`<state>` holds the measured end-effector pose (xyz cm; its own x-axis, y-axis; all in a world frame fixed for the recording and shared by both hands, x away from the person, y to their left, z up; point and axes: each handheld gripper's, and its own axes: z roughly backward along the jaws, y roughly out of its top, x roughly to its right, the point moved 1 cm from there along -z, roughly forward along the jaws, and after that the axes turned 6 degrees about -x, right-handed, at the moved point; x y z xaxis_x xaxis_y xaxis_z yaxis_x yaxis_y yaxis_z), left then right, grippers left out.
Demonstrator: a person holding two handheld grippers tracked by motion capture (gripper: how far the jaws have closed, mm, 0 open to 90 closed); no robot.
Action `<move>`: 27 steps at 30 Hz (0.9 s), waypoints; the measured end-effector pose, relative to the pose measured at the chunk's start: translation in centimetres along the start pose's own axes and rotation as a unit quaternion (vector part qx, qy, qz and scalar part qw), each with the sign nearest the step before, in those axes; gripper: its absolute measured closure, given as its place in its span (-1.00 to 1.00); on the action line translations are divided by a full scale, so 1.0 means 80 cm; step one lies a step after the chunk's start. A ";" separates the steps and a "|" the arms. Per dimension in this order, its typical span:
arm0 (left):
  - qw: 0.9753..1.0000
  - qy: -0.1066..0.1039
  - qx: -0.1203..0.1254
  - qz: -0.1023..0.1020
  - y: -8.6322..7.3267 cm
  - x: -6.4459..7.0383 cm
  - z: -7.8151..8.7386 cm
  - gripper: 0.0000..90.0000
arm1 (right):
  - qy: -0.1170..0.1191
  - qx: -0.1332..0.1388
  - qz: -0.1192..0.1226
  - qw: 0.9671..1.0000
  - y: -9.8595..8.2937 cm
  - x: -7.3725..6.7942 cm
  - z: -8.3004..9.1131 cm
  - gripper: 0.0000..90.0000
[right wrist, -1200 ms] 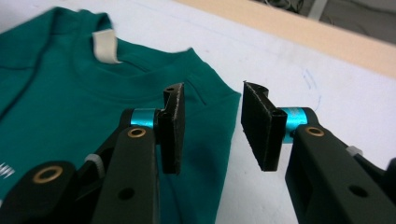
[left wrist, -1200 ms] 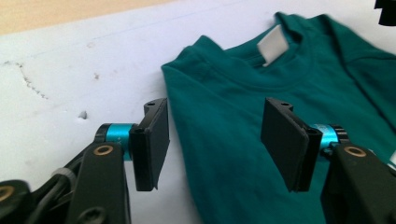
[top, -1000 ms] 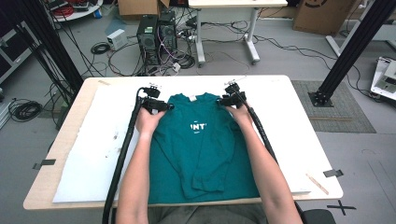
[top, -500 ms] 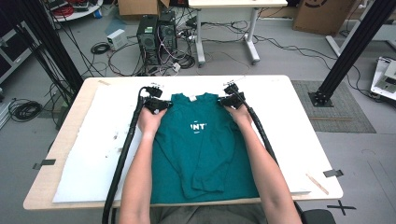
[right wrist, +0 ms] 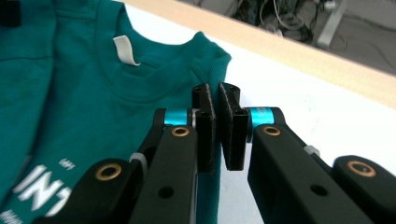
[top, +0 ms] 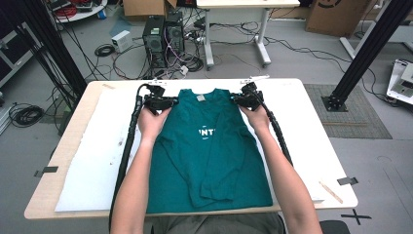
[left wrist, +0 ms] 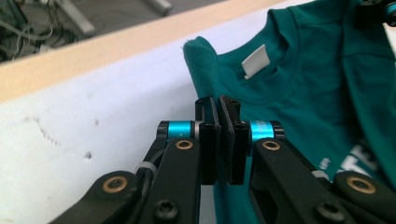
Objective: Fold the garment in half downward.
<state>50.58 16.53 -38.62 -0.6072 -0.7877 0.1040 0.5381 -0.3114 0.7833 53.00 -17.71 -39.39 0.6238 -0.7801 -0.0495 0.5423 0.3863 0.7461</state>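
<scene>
A teal long-sleeved shirt (top: 209,161) with white lettering lies flat on the white sheet, sleeves folded in over its body and collar at the far end. My left gripper (top: 168,102) sits at the shirt's left shoulder. In the left gripper view its jaws (left wrist: 218,105) are shut on a raised fold of shoulder cloth (left wrist: 201,60), beside the white neck label (left wrist: 256,61). My right gripper (top: 242,100) is at the right shoulder. In the right gripper view it (right wrist: 215,93) is shut on the teal shoulder edge (right wrist: 210,60), with the label (right wrist: 125,50) off to the left.
A white foam sheet (top: 97,165) covers most of the wooden table (top: 63,146). A thin wooden stick (top: 331,191) lies near the front right corner. Computer towers (top: 163,34) and cables stand on the floor beyond the far edge. The person's forearms lie along both sides of the shirt.
Both hands have edged slightly toward the far edge, drawing the shoulders with them. The grips look the same.
</scene>
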 end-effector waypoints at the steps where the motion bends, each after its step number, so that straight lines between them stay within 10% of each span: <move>1: 1.000 -0.002 0.003 -0.009 0.002 0.005 0.006 0.92 | 0.002 0.004 0.001 1.000 0.000 -0.002 0.007 0.91; 8: 0.997 -0.007 0.036 -0.063 -0.010 0.048 0.060 0.92 | 0.005 0.047 0.024 0.999 -0.008 -0.026 0.062 0.92; 16: 0.994 -0.015 0.079 -0.071 -0.048 0.080 0.109 0.92 | -0.008 0.068 0.044 0.997 -0.037 -0.061 0.110 0.91; 27: 0.993 -0.033 0.070 -0.094 -0.105 0.123 0.134 0.92 | 0.003 0.068 0.061 0.996 -0.095 -0.115 0.153 0.91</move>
<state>33.80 17.08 -37.64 -0.7283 -0.6851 -0.0160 0.3277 -0.3687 0.8699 36.25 -19.50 -36.49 0.6834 -0.7287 0.0440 0.3815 0.4077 0.8296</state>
